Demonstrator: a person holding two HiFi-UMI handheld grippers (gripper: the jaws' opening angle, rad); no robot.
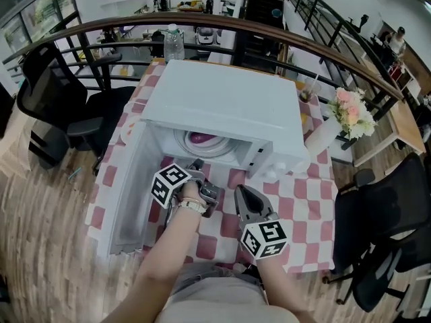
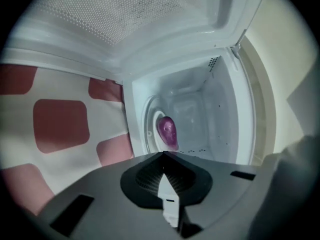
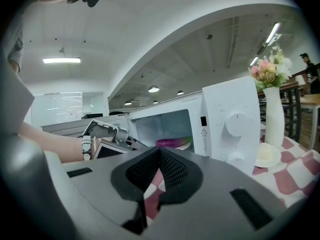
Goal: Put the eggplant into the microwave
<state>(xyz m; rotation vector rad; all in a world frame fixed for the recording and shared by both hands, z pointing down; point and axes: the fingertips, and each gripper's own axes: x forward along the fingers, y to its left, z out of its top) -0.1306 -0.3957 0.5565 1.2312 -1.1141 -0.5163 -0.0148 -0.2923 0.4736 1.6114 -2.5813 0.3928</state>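
Left gripper view: eggplant (image 2: 167, 131) already inside

On the left gripper (image 2: 164, 155) the jaws are together on nothing, at the mouth of the microwave (image 1: 222, 99). The eggplant lies on its turntable (image 2: 150, 121), mid-bench (image 1: 306, 207). Best, I judge: back straight out, clear of the open door (image 1: 131, 200). The left forearm reaches forward, dipped slightly. The right gripper (image 3: 160, 150), jaws also together, waits by the bench's near edge.

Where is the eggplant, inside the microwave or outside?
Inside. The eggplant lies on the round plate in the microwave, whose door stands open.
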